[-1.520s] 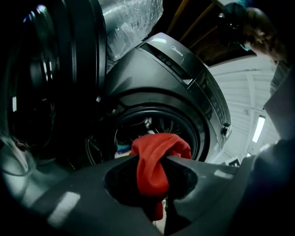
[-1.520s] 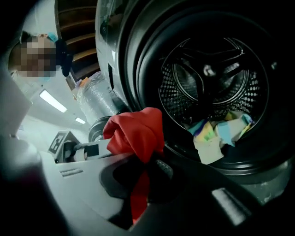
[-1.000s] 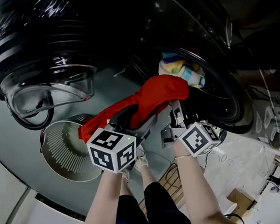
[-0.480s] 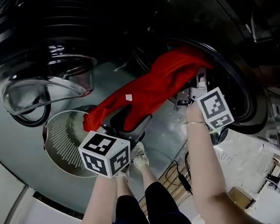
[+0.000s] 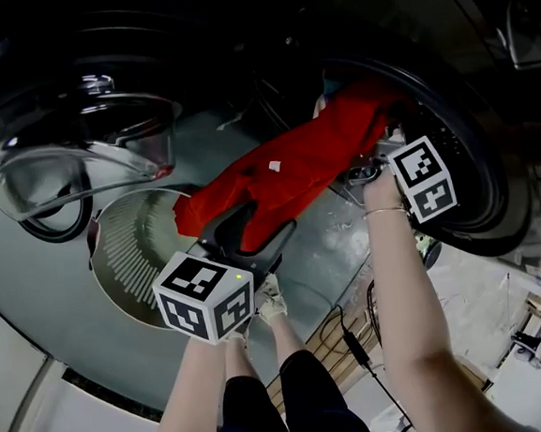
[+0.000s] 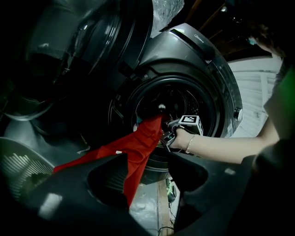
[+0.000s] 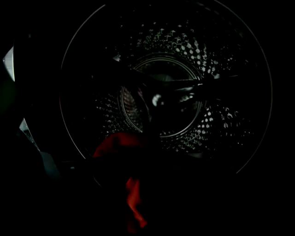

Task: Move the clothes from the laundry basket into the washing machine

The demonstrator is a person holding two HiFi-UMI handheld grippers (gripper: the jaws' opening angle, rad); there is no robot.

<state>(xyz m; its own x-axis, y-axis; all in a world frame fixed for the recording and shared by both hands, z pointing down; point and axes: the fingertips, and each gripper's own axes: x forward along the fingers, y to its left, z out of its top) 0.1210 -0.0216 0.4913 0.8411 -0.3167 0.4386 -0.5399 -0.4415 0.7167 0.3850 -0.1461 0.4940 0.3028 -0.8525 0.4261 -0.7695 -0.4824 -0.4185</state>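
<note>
The washer's open glass door (image 5: 69, 171) and the white laundry basket (image 5: 129, 270) sat left of the washing machine (image 6: 198, 50). A red garment (image 5: 294, 166) stretched across toward its mouth. The left gripper (image 5: 253, 229), held low, had its jaws spread with the cloth draped over one. The outstretched right gripper (image 5: 361, 169) pinched the garment's far end, and only its view showed the dark perforated drum (image 7: 216, 120).
</note>
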